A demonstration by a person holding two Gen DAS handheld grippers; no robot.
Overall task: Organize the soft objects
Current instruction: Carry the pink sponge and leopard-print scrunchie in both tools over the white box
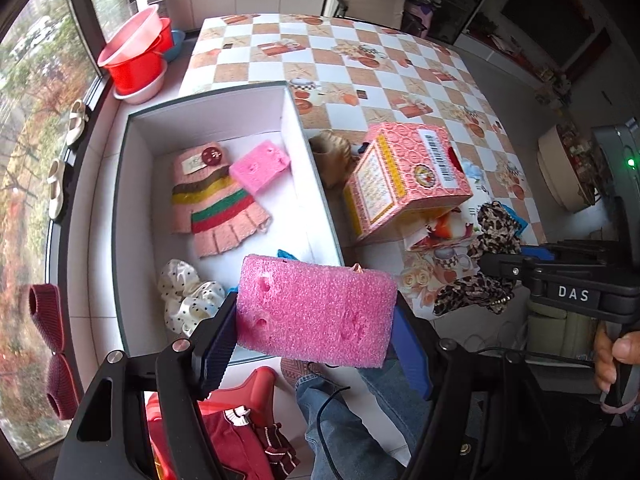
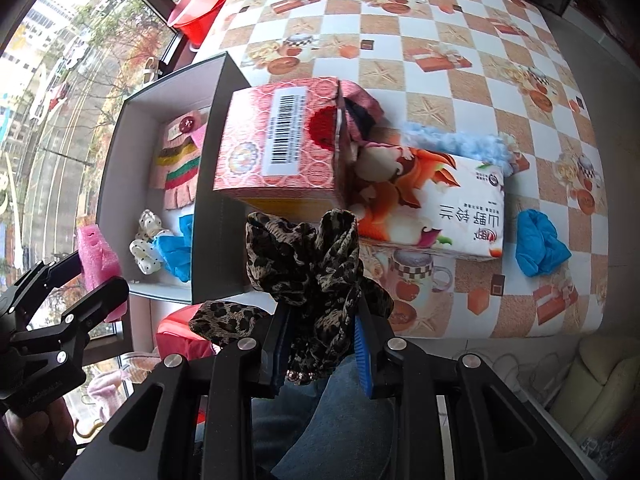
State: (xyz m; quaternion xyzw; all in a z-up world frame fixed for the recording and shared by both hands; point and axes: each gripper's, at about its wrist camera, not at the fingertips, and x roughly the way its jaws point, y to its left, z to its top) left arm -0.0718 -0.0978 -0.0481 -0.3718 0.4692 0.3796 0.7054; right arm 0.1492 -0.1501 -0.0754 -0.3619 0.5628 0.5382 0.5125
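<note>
My left gripper (image 1: 314, 332) is shut on a pink foam sponge (image 1: 316, 312), held over the near edge of a white open box (image 1: 132, 216). In the box lie a striped knitted piece (image 1: 216, 204), a smaller pink sponge (image 1: 260, 168), a polka-dot scrunchie (image 1: 188, 296) and a bit of blue cloth. My right gripper (image 2: 322, 344) is shut on a leopard-print scrunchie (image 2: 316, 264), above the table's near edge beside the box (image 2: 216, 184). The left gripper with its sponge (image 2: 96, 260) shows at the left of the right wrist view.
A pink carton (image 1: 404, 176) rests tilted on a tissue pack (image 2: 432, 208) on the checkered table (image 1: 340, 52). Blue cloth (image 2: 540, 248) and pale blue fluff (image 2: 452, 140) lie on the table. Red basins (image 1: 136, 56) stand by the window. A person's jeans (image 1: 344, 412) are below.
</note>
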